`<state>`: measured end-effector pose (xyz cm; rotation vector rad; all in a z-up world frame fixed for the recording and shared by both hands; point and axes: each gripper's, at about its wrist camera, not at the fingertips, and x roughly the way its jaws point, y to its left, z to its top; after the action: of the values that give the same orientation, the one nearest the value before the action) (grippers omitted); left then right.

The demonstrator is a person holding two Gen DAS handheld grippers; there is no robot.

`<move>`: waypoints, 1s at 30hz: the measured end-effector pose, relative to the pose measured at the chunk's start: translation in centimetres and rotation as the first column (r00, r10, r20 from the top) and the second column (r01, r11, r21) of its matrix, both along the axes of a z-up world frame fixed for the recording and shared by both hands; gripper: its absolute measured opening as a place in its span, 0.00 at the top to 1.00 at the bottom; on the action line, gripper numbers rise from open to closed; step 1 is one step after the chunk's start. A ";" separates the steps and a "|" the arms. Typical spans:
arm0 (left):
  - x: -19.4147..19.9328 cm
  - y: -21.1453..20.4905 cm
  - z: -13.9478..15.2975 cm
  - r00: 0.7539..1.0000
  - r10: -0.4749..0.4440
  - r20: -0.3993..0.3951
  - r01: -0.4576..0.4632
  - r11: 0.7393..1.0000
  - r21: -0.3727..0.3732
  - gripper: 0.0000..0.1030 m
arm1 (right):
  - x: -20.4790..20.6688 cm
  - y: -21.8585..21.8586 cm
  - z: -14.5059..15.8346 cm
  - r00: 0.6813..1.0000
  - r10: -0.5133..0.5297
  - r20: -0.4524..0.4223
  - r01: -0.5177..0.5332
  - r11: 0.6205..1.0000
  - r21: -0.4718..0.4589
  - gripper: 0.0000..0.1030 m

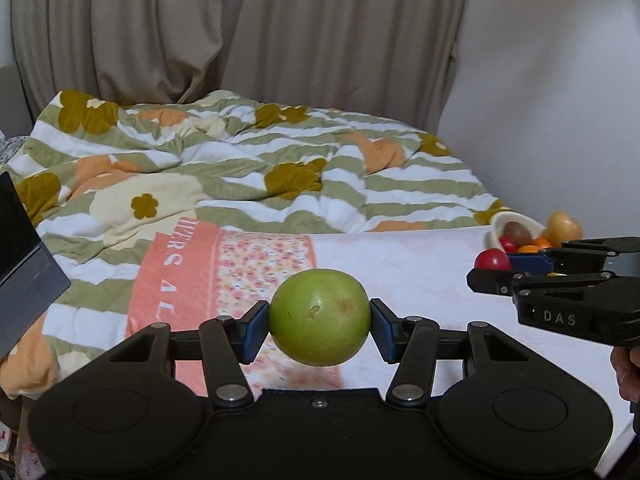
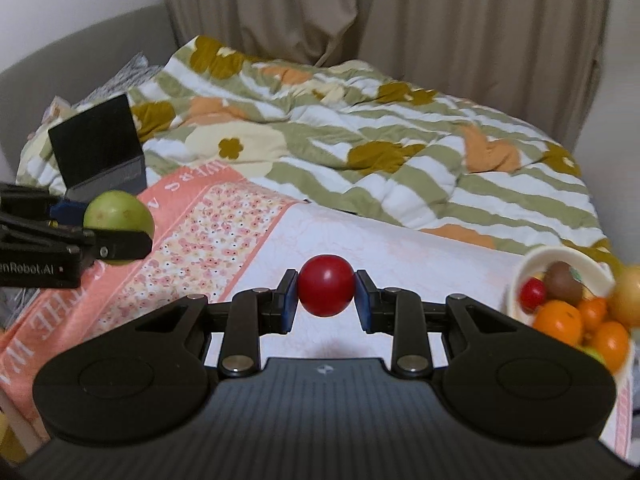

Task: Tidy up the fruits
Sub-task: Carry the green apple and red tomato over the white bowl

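The left gripper [image 1: 319,330] is clamped on a round, matte green fruit [image 1: 319,317], held above a white tabletop [image 1: 420,264]; the right gripper [image 2: 326,300] pinches a glossy red ball-shaped fruit [image 2: 326,290]; a cream bowl [image 2: 520,276] of fruit sits rightmost; a rumpled floral quilt [image 2: 360,128] and beige curtains [image 2: 400,12] lie behind.

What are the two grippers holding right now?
Left gripper: shut on the green fruit, held in the air.
Right gripper: shut on the red fruit, held in the air.
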<state>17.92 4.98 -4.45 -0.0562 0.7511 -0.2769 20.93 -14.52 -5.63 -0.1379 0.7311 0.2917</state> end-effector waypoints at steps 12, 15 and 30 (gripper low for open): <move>-2.7 -6.0 3.0 0.992 -0.111 0.064 0.111 0.994 -0.005 0.44 | -6.5 -6.9 4.5 0.988 -0.148 0.037 0.146 0.988 0.051 0.56; -2.5 -8.0 3.6 0.990 -0.114 0.080 0.115 0.993 -0.007 0.44 | -6.8 -8.3 4.7 0.986 -0.161 0.033 0.159 0.986 0.059 0.56; 0.7 -22.4 3.5 0.994 -0.073 0.081 0.075 0.997 -0.014 0.44 | -4.6 -23.0 3.8 0.992 -0.122 0.014 0.120 0.990 0.070 0.56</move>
<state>18.62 -17.40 -0.98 -0.0327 0.6716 -0.3541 16.32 -37.56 -1.85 -0.0302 0.7070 0.1993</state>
